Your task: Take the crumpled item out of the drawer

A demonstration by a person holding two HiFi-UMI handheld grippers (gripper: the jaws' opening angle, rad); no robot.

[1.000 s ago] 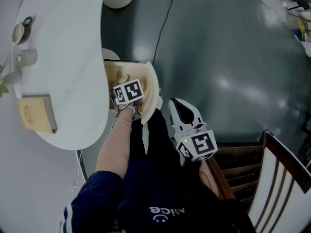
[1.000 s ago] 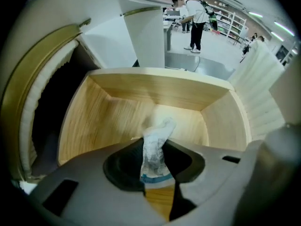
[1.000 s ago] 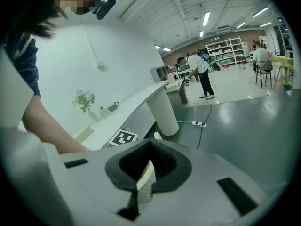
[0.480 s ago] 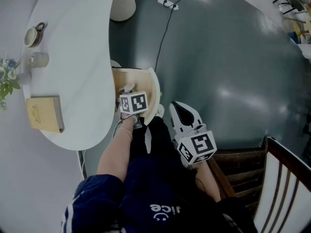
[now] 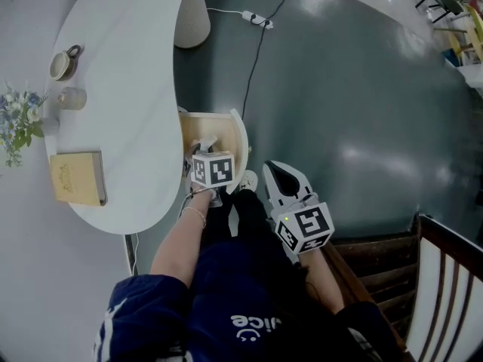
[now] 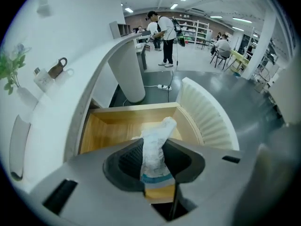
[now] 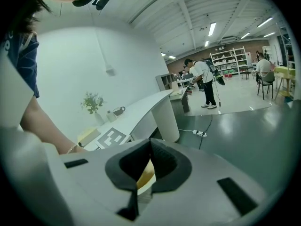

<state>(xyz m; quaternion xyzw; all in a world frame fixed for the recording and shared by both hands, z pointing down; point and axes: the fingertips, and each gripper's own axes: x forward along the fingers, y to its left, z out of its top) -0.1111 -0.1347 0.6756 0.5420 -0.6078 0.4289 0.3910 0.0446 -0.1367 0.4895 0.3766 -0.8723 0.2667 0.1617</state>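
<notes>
- The left tongs point(image 6: 153, 150) are clamped on the crumpled item point(image 6: 159, 128), a white wad, just above the open drawer point(image 6: 106, 131) under the counter point(image 6: 70, 93).
- The right tongs point(image 7: 148, 149) are closed and empty, right of the drawer.
- The wad looks light, soft and squashable, so a pinch mid-body should hold.

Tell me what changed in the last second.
The left claw, still clamped on the crumpled item, drew back from the middle of the open drawer toward its near edge. The right claw stayed shut, holding nothing; the drawer stayed open.
</notes>
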